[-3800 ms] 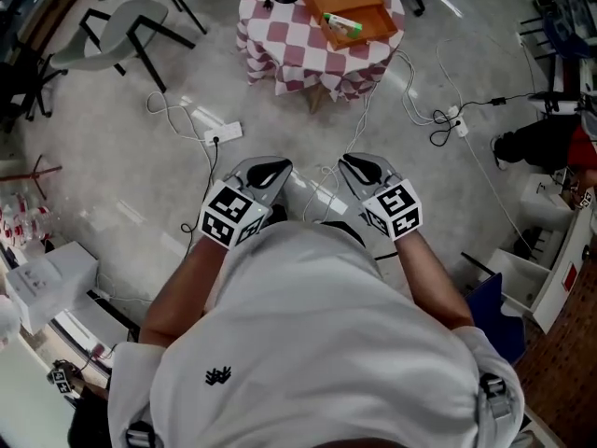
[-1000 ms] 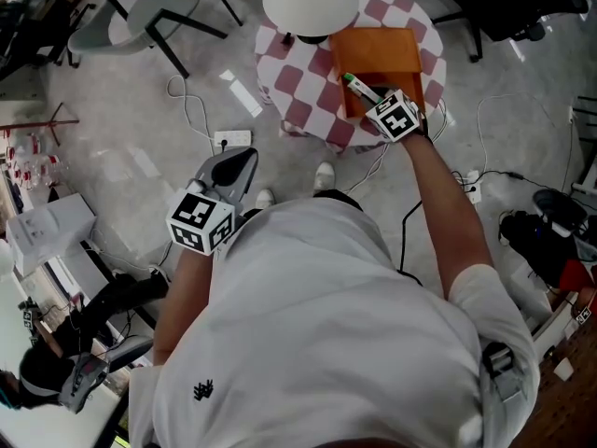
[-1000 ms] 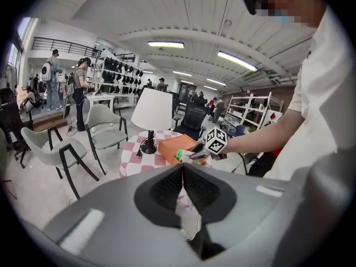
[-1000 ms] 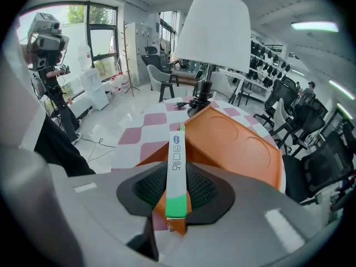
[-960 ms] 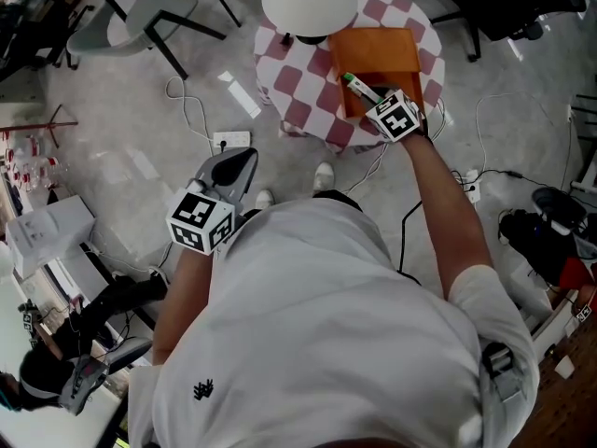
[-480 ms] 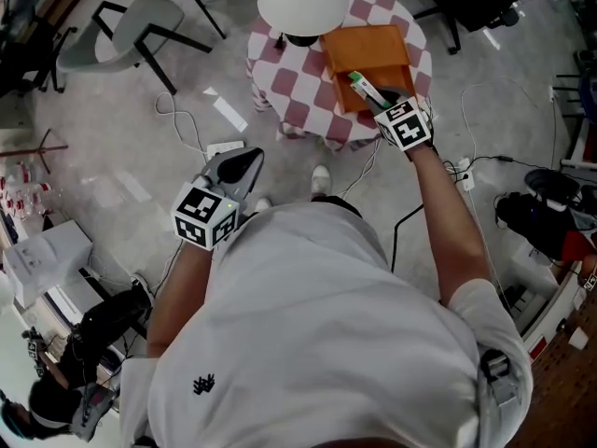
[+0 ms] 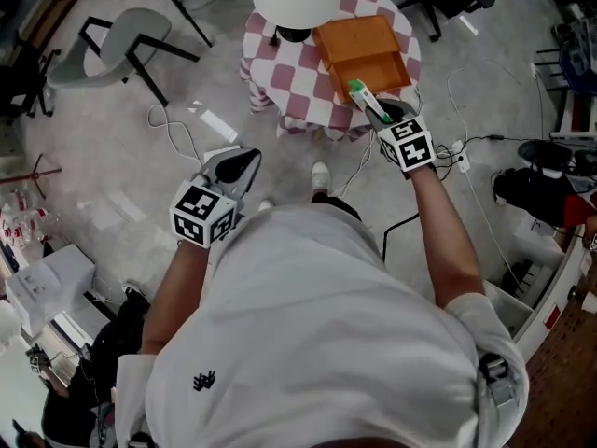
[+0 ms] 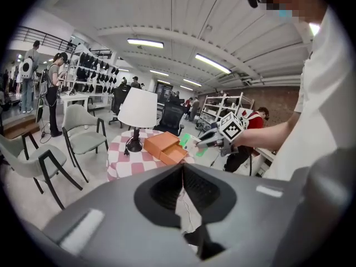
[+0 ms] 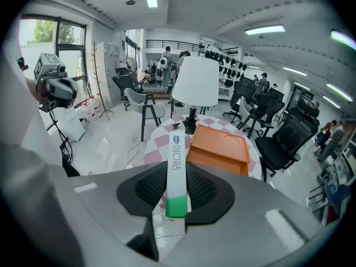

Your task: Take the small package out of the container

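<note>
Small package (image 7: 366, 98), white and green, is out of the orange container (image 7: 359, 45), in the air by its near edge above the checkered table (image 7: 280, 73). We have our right gripper (image 7: 381, 112) clamped on it. Our left gripper (image 7: 241, 163) hangs low over the floor, jaws together, empty.

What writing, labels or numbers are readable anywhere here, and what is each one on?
Small package: blue print down its white face, too blurred to read.
Marker cubes: black-and-white square patterns, no words.
Shirt emblem: small dark mark, no letters.
</note>
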The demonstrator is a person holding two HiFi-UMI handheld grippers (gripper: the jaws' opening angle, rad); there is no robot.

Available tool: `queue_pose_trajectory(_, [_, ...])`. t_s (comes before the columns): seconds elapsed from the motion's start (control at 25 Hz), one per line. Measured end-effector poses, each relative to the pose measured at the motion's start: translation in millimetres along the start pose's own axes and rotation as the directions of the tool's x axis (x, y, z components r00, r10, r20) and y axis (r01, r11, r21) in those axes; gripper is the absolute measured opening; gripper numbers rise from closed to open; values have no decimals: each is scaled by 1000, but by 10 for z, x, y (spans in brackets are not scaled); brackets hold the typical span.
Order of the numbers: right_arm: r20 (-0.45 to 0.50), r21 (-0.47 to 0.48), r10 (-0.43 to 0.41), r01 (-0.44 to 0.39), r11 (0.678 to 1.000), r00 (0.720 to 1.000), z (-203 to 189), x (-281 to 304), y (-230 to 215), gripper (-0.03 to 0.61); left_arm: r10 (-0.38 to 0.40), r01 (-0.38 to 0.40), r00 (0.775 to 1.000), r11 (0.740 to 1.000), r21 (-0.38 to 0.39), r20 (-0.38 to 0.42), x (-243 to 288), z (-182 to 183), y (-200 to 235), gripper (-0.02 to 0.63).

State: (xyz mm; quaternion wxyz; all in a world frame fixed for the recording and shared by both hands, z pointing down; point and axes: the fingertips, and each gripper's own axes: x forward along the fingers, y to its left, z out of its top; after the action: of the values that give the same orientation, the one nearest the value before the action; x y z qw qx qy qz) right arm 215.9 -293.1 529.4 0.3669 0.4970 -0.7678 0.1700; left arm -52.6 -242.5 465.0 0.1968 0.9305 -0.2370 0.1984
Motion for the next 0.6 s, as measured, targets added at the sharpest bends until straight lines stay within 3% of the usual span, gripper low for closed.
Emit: queue_pose_trajectory(0.6, [43, 102, -29, 25, 994, 999, -167, -703, 1136, 92, -57, 61, 996, 996, 58, -64, -497, -564, -110, 57])
